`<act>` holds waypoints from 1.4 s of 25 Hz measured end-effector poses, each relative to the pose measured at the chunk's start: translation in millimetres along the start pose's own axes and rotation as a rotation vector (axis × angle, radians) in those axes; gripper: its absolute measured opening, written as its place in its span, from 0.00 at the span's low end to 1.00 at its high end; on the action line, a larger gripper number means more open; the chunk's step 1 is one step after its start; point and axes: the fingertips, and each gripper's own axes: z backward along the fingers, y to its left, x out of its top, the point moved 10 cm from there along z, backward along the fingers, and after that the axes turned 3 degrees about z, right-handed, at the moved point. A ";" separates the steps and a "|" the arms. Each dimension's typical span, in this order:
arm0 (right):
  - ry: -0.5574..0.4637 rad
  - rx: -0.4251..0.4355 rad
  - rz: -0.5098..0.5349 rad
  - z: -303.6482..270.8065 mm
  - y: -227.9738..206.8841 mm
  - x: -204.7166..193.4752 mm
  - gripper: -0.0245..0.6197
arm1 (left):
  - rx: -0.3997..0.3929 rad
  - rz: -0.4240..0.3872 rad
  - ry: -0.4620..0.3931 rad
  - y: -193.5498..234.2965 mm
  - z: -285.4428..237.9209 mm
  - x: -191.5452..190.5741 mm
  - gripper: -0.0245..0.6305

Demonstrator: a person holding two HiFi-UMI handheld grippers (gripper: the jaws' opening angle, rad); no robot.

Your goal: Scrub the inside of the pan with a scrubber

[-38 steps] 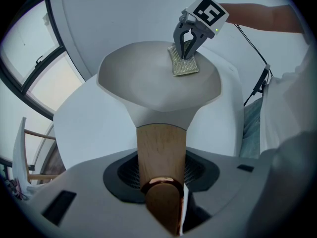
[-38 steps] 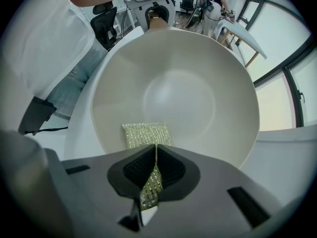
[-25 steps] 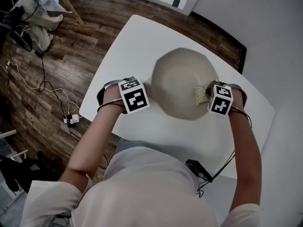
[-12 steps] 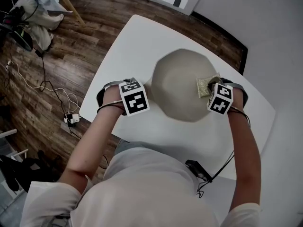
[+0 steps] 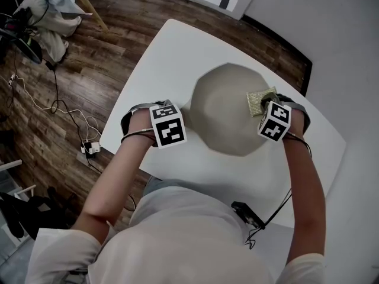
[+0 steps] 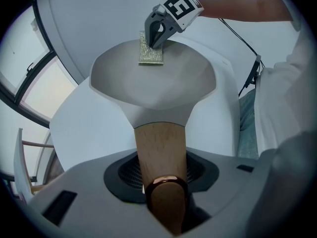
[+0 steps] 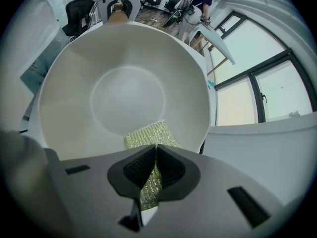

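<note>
In the head view, the left hand-held gripper (image 5: pixel 170 122) covers the handle (image 6: pixel 159 148) of the pan (image 5: pixel 228 108), and the person's torso (image 5: pixel 189 235) hides the near edge of the tabletop (image 5: pixel 172 52). In the right gripper view, the lower part of the scrubber (image 7: pixel 148 134) disappears between the jaws of the right hand-held gripper (image 7: pixel 155 168).

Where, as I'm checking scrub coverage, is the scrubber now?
In the head view the scrubber lies on the inner wall of the pan by its right rim, pinched in the right gripper, opposite the left gripper's wooden handle.
</note>
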 end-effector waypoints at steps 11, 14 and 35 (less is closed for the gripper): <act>-0.006 -0.028 -0.061 -6.6 -18.2 12.1 0.07 | -0.012 -0.023 0.008 2.1 0.0 0.6 0.31; -0.012 -0.042 -0.078 -10.1 -23.1 14.7 0.07 | -0.013 -0.029 0.015 1.8 -2.6 1.3 0.31; -0.105 -0.074 -0.230 -14.5 -53.9 38.5 0.07 | -0.008 -0.070 0.037 3.2 -2.8 0.0 0.30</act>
